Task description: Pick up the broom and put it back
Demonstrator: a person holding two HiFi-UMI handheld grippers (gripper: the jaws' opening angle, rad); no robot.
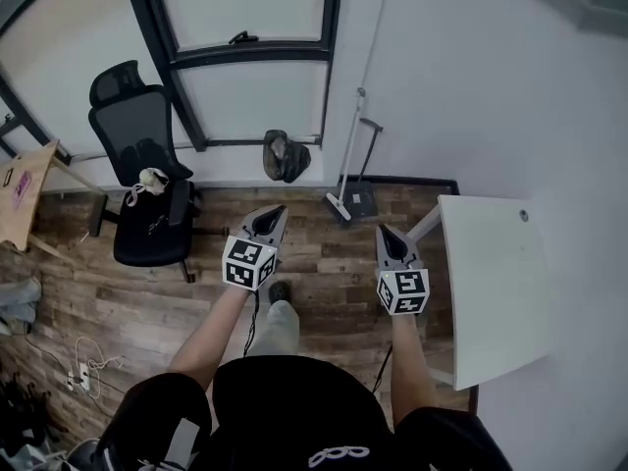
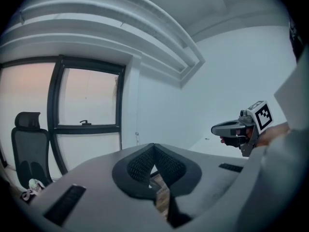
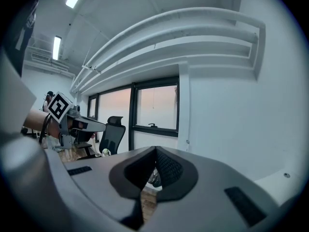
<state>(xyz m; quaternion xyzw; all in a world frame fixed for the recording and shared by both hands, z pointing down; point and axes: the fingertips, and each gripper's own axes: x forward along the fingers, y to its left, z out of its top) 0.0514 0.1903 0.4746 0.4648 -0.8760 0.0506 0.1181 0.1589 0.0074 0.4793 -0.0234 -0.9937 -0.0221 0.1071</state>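
Observation:
The broom (image 1: 349, 150) leans upright against the white wall, its long pale handle rising from a brush head (image 1: 336, 207) on the wood floor. A dark dustpan (image 1: 361, 200) with a black upright handle stands right beside it. My left gripper (image 1: 275, 212) and right gripper (image 1: 386, 232) are held side by side over the floor, short of the broom and pointing toward it. Both are shut with nothing between their jaws. In the left gripper view the right gripper (image 2: 231, 127) shows at the right. The top of the broom's handle (image 2: 136, 135) shows against the wall.
A black office chair (image 1: 137, 165) stands at the left by the window. A dark bag (image 1: 285, 155) lies on the floor below the window frame. A white table (image 1: 496, 283) fills the right side, close to my right gripper. A wooden desk (image 1: 25, 194) and loose cables (image 1: 83, 361) are far left.

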